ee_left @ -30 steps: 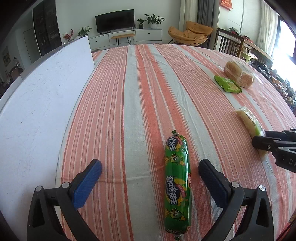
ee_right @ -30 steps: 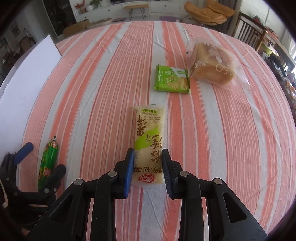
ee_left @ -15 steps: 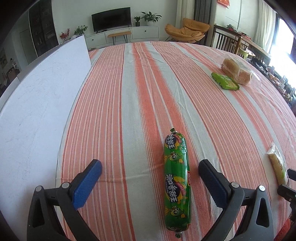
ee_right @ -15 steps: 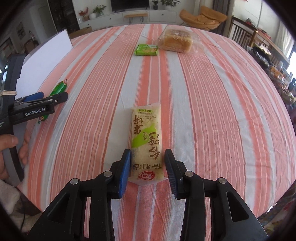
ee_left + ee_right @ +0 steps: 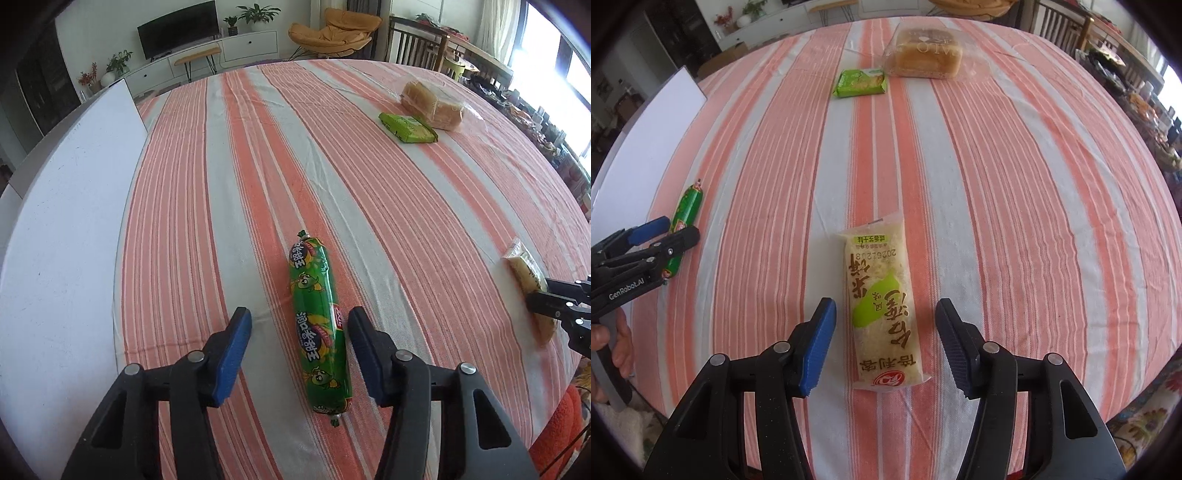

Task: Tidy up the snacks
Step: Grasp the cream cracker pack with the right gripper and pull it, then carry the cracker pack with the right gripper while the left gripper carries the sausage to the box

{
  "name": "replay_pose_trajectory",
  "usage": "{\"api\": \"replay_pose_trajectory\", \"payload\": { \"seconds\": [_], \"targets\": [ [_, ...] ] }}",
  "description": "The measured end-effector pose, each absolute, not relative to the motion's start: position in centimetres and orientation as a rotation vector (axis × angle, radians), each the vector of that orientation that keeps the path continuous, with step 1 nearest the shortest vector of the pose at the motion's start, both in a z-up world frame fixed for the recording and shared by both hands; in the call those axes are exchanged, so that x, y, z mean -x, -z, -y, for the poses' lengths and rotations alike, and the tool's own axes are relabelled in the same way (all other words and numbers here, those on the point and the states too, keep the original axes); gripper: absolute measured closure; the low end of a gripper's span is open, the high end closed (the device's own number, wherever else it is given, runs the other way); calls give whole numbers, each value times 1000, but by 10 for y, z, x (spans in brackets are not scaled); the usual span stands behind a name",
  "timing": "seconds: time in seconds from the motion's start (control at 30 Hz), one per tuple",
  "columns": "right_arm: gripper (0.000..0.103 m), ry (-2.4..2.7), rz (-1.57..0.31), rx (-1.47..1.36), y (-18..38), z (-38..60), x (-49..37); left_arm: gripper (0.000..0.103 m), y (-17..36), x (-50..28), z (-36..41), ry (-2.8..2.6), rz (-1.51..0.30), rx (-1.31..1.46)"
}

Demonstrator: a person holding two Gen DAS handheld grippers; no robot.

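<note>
- Orange-and-white striped tablecloth (image 5: 258, 166) covers the whole table, with a living room behind it; a white board (image 5: 66, 221) lies along the cloth's left edge.
- Near that board lies the green sausage stick (image 5: 319, 325), flat on the cloth and running along the stripes. We judge it light, firm and round, with a slick film skin, so it may roll or slide out of a loose pinch. The mid-length is the place to hold it, not the clipped ends.
- Our left gripper (image 5: 299, 317) straddles it. Its jaws have just been closing, but the pads are not pressing yet: one is just beside the stick, the other clearly apart.
- Further right, near the table's front edge, lies the rice cracker packet (image 5: 881, 302), flat and lengthwise. We expect it to be light and brittle inside a crinkly wrapper, so it wants a gentle squeeze across the narrow sides.
- Our right gripper (image 5: 885, 306) has the packet between its jaws, which have just been closing, yet both pads stand clear of it.
- At the far side lie a green biscuit pack (image 5: 860, 83) and, touching it on the right, a bagged bread loaf (image 5: 923, 55), soft and easily crushed.
</note>
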State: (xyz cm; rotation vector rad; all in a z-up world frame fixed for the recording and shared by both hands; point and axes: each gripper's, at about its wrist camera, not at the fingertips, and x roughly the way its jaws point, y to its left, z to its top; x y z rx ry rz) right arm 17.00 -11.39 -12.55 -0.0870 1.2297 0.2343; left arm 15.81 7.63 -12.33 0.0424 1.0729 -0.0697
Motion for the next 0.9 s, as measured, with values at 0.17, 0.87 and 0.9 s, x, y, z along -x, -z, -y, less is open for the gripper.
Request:
{"api": "replay_pose_trajectory", "payload": {
  "seconds": [0.17, 0.87, 0.9],
  "targets": [
    [74, -220, -1216, -5, 114, 124, -158, 80, 103, -135, -85, 118, -1042, 77],
    [74, -796, -946, -4, -51, -85, -86, 80, -67, 15, -290, -51, -728, 342],
    [74, -826, -943, 5, -53, -102, -84, 80, -62, 17, -304, -95, -738, 344]
  ]
}}
